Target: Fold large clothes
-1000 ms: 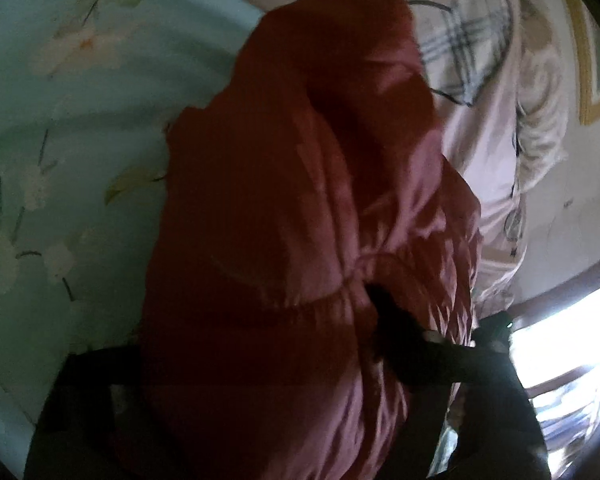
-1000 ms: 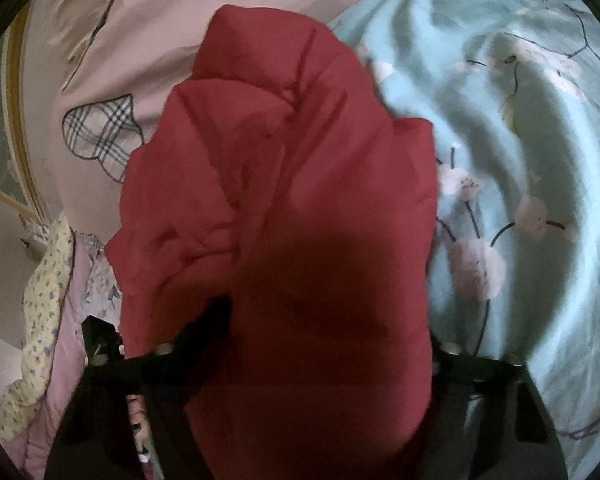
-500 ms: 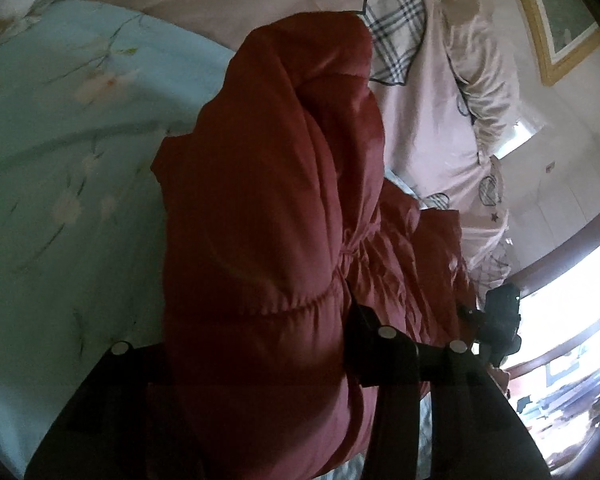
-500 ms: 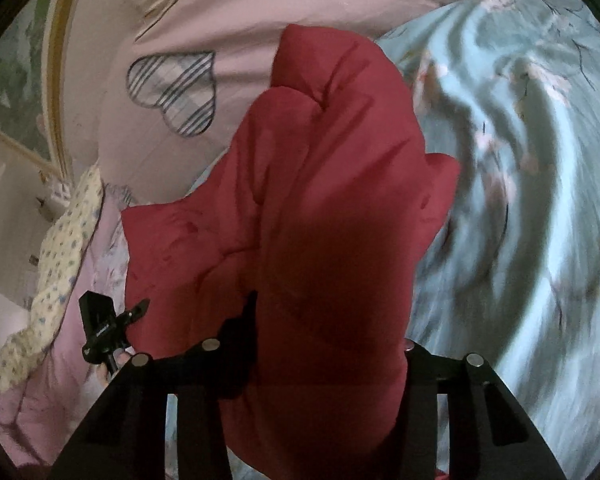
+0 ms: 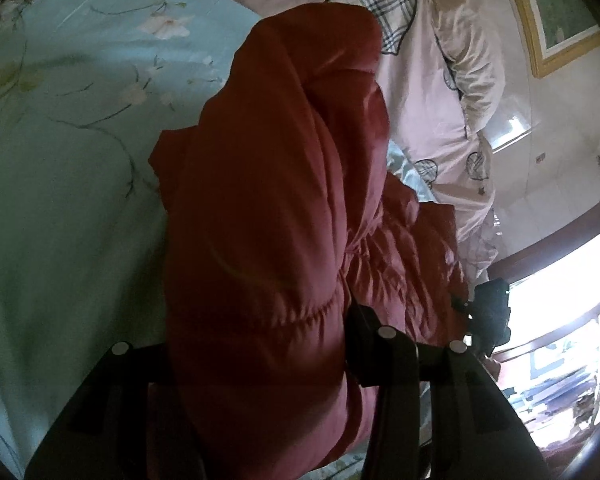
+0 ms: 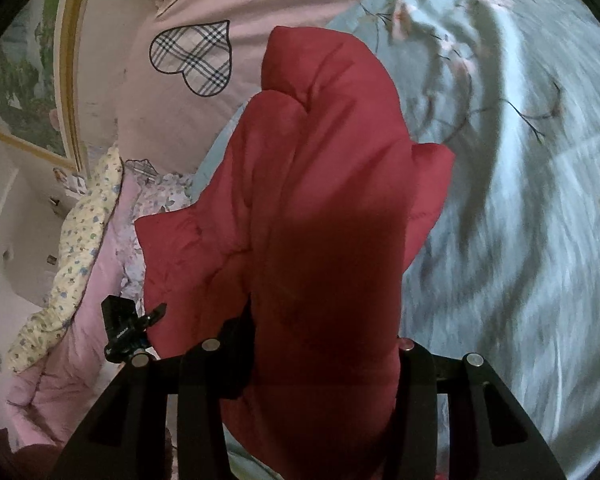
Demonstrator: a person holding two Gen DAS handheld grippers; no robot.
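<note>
Left claw: clenched on red puffer jacket, thick padded bundle wedged between both fingers, one black finger visible pressing quilted fabric from the right, the other mostly covered by cloth. Jacket bulging up and away from this claw, hanging over the bed, a second quilted fold trailing off to the right toward the other device. Bed sheet, light blue with blossom print, to the left and below. Pink duvet with plaid hearts beyond the jacket, top right. Framed picture on wall at upper right, bright window at right edge. Right-hand unit seen here only as a small black block at lower right.

Right claw: likewise gripping the red puffer jacket, fabric filling the gap between the fingers and spilling over them, black finger showing at the left of the bundle. Jacket raised off the bed sheet, which is blurred on the right. Pink duvet at top left, floral bedding heaped at left edge, framed picture on wall above it. Both tools pointed forward and slightly down at the bed, side by side, jacket stretched between them
</note>
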